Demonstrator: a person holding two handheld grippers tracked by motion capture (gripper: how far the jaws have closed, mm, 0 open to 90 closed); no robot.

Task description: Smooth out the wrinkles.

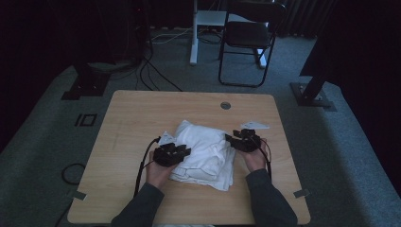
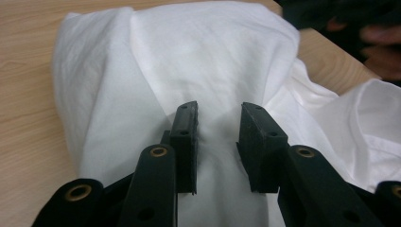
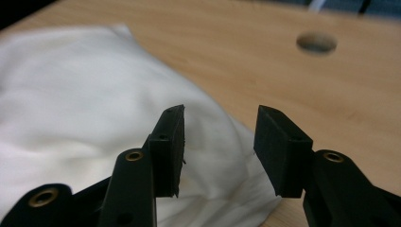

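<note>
A folded white cloth lies in a rumpled stack at the middle of the wooden table. My left gripper is at the cloth's left side. In the left gripper view its jaws stand a little apart, with the tips down on the white cloth and only flat fabric in the gap. My right gripper is at the cloth's right edge. In the right gripper view it is open, just above the edge of the cloth, with nothing between the pads.
A round cable hole sits in the table's far middle. A small white piece of paper lies just beyond the right gripper. A black folding chair and floor cables stand behind the table.
</note>
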